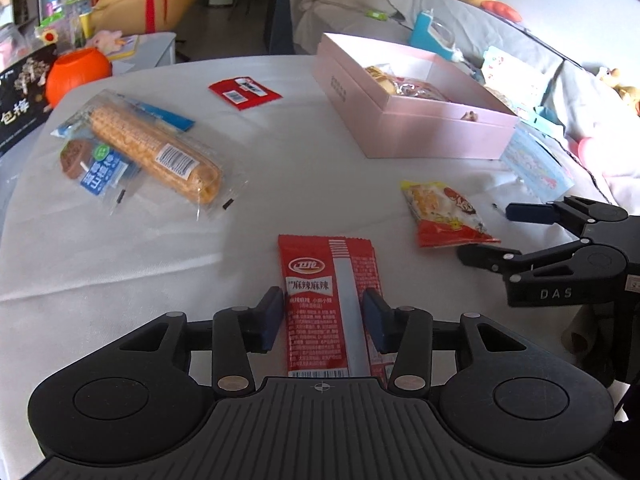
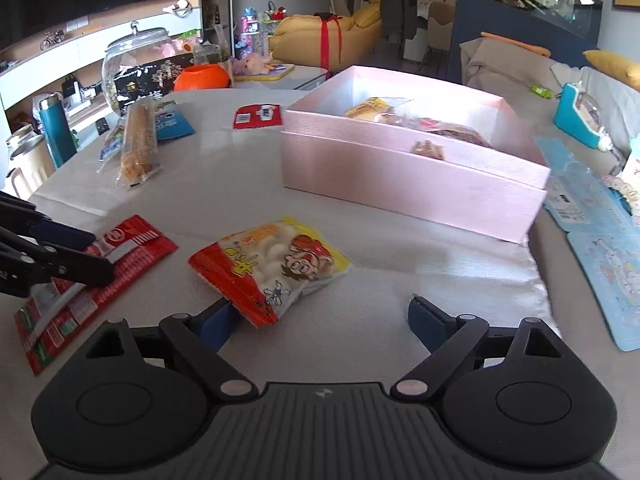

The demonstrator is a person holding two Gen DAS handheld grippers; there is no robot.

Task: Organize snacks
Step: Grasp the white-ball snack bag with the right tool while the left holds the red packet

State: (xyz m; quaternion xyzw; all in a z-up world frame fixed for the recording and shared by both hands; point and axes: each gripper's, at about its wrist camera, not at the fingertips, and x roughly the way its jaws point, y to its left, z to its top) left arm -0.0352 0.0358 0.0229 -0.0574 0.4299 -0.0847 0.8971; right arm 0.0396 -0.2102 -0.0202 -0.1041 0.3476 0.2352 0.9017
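Left gripper [image 1: 323,316] fingers part-open, straddling the long red snack packet [image 1: 330,304] flat near the worktop's [image 1: 280,168] near edge, not clamped. Right gripper [image 2: 324,322] fingers wide apart, empty; yellow-red candy bag [image 2: 272,266] just ahead, touching left finger. Pink box [image 2: 400,176] open beyond, snacks inside. Corn pack [image 1: 156,152] far left.

Long red snack packet [image 1: 329,304]: white oval logo "卫龙", below it large "麻辣麻辣"; smaller print and barcode underneath not legible. Right gripper [image 1: 484,236] body: white letters "DAS". Black bag [image 1: 18,100] at far left edge: large white "包棒", partly cut off. Corn-shaped snack wrapper [image 1: 160,152]: barcode label, digits unreadable. Blue-white small packet [image 1: 98,170]: Chinese text, too blurred. Yellow-red bag [image 2: 272,268]: characters illegible.
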